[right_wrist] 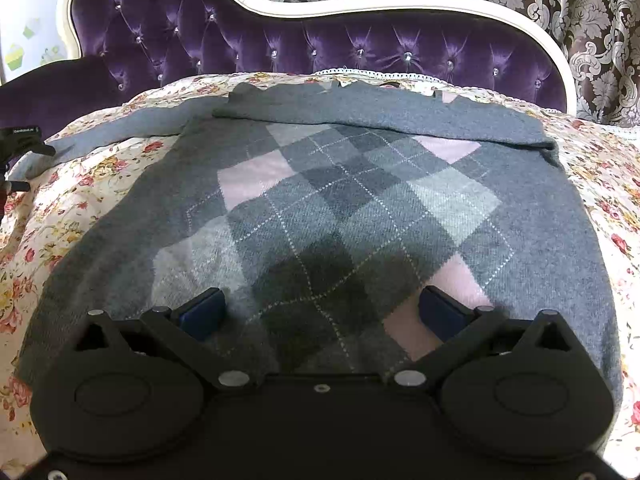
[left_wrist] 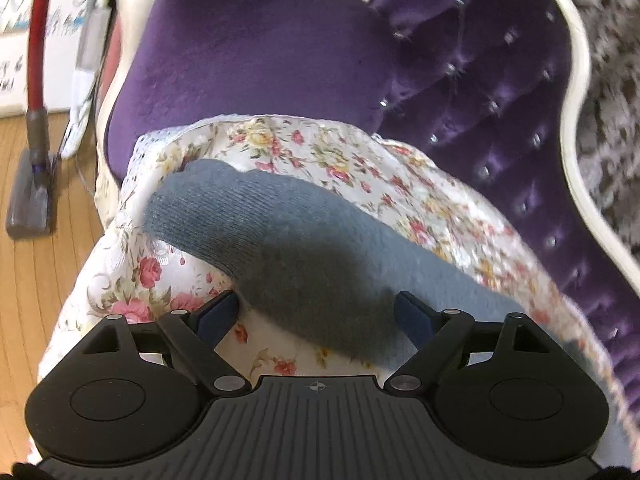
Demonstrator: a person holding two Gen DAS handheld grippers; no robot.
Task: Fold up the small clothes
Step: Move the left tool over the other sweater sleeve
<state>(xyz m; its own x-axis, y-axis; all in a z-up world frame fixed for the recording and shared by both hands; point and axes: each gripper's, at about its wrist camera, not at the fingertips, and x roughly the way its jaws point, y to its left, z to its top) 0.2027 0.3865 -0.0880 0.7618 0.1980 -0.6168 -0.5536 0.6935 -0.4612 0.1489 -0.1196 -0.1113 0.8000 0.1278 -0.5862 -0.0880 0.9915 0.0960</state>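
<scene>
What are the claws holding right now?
Nothing. The left claw is open over the grey sleeve, its pads either side of it and not pinching. The right claw is open above the sweater.

Fuzzy knit sweater point(right_wrist: 320, 208), velvet sofa point(right_wrist: 360, 48)

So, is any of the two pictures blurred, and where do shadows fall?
Left wrist view: motion blur smears the purple tufted velvet backrest at right; a dark shadow lies on the grey knitted sleeve ahead of the open left claw. Right wrist view: sharp, with a shadow on the grey argyle sweater ahead of the open right claw.
</scene>
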